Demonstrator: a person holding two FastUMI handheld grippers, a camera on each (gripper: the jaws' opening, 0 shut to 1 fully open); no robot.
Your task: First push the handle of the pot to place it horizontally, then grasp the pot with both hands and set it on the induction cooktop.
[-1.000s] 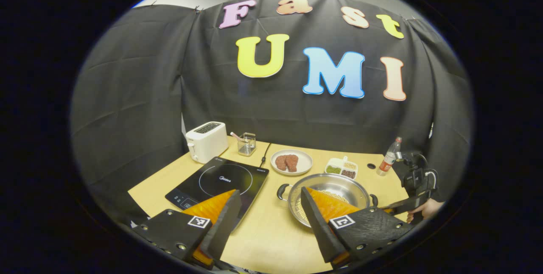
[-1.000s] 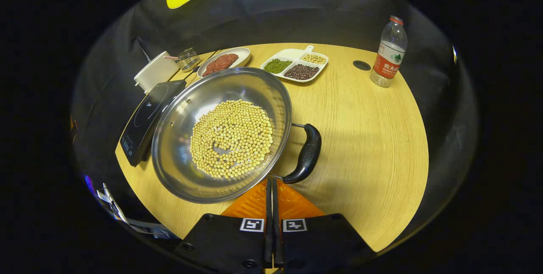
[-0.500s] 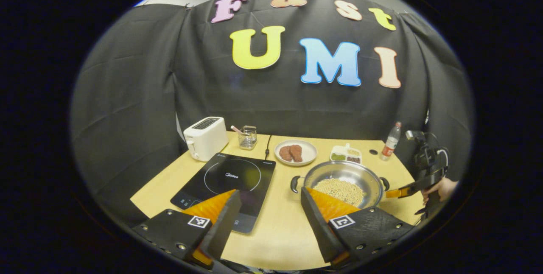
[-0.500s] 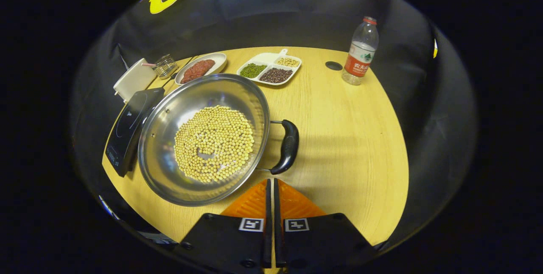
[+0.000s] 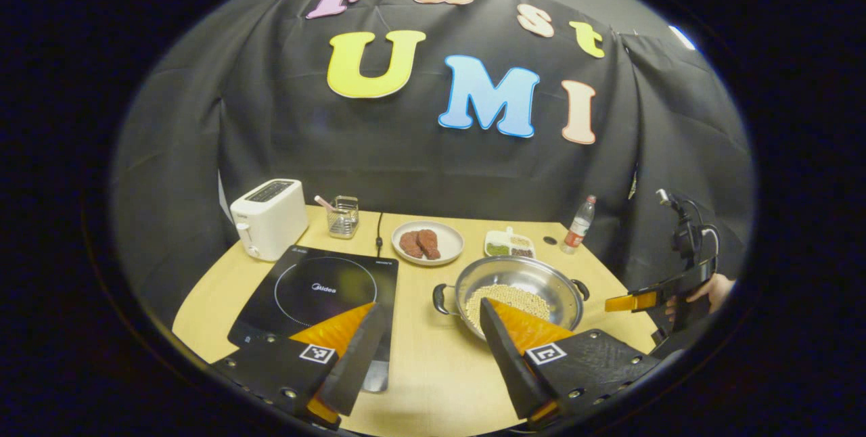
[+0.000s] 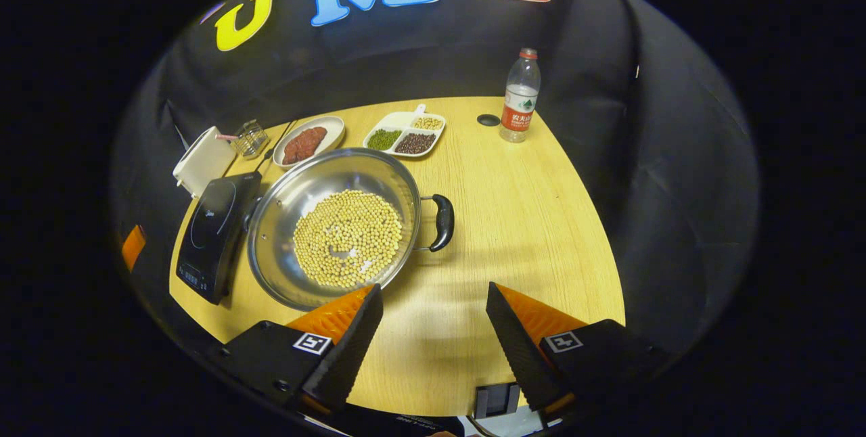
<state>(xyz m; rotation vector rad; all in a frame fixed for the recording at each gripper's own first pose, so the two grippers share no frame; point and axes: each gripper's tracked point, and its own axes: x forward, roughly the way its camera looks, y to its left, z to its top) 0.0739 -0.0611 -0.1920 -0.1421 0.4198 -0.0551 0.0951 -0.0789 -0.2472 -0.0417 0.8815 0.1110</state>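
Note:
A steel pot (image 6: 318, 193) (image 5: 541, 278) holding yellow beans sits on the wooden table, right of the black induction cooktop (image 5: 318, 288) (image 6: 213, 234). Its two black side handles (image 6: 443, 222) (image 5: 440, 298) lie left and right across the table. My right gripper (image 6: 433, 302) hangs open above the table's near edge, short of the pot's right handle, holding nothing. In the left gripper view the right gripper (image 5: 632, 302) appears far right with a hand on it. My left gripper (image 5: 429, 318) is open, raised before the table between cooktop and pot.
Along the back stand a white toaster (image 5: 268, 217), a wire holder (image 5: 343, 216), a plate of meat (image 5: 427, 243), a divided dish of beans (image 6: 404, 134) and a water bottle (image 6: 519, 97). A dark round hole (image 6: 488, 120) marks the tabletop near the bottle.
My right gripper has opened and drawn back from the pot's handle. The left gripper has pulled back and shifted, so the table looks farther away.

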